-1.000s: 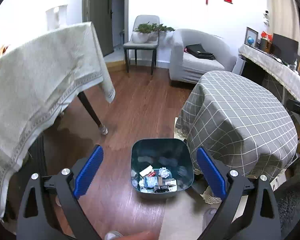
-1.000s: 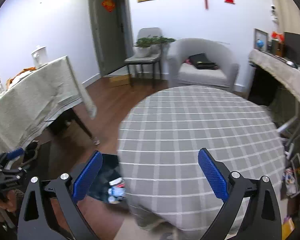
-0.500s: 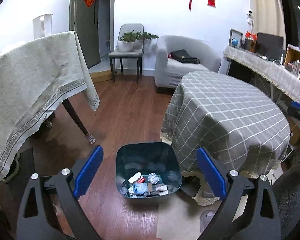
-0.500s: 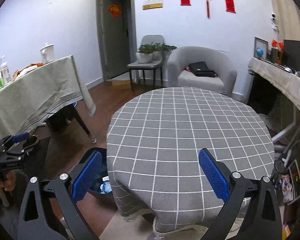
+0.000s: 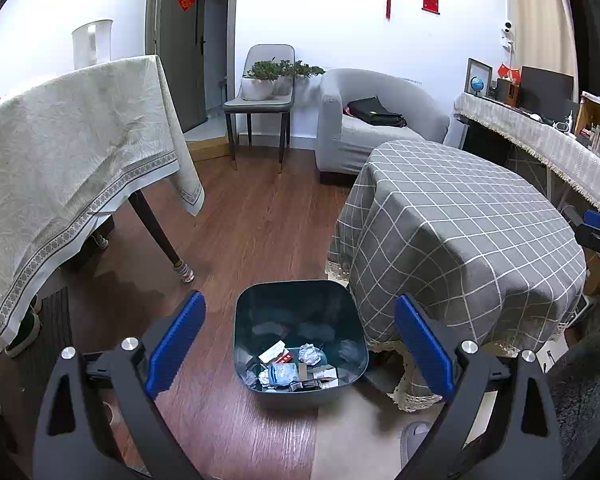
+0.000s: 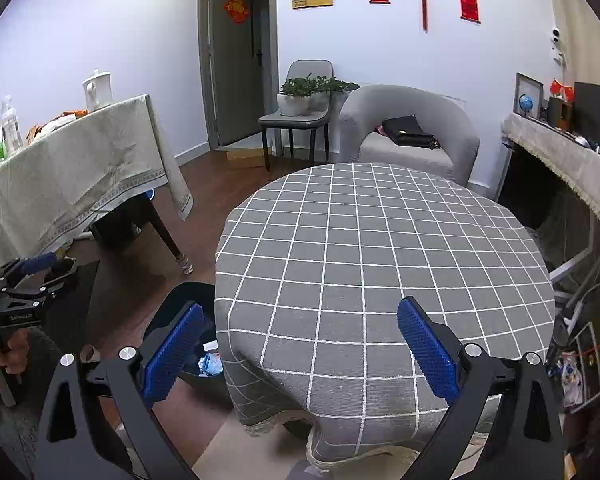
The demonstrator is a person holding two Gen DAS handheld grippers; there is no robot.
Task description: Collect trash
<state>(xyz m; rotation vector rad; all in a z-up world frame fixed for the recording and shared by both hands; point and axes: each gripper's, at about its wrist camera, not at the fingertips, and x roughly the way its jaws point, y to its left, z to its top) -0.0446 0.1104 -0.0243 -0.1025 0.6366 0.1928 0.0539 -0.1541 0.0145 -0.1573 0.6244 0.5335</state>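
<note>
A dark blue-grey trash bin stands on the wood floor beside the round table with the grey checked cloth. Crumpled paper, wrappers and small boxes lie in its bottom. My left gripper is open and empty, held above the bin. My right gripper is open and empty, above the near edge of the checked table, whose top is bare. The bin shows partly at that table's left, half hidden by the cloth. The left gripper shows at the left edge of the right wrist view.
A table under a beige cloth stands at the left, one leg near the bin. A grey armchair with a black bag, a chair with potted plants and a cluttered side desk stand behind.
Both grippers have risen and tilted up. The bin has moved lower in the left wrist view. The right wrist view now takes in the whole tabletop. Both grippers stay open.
</note>
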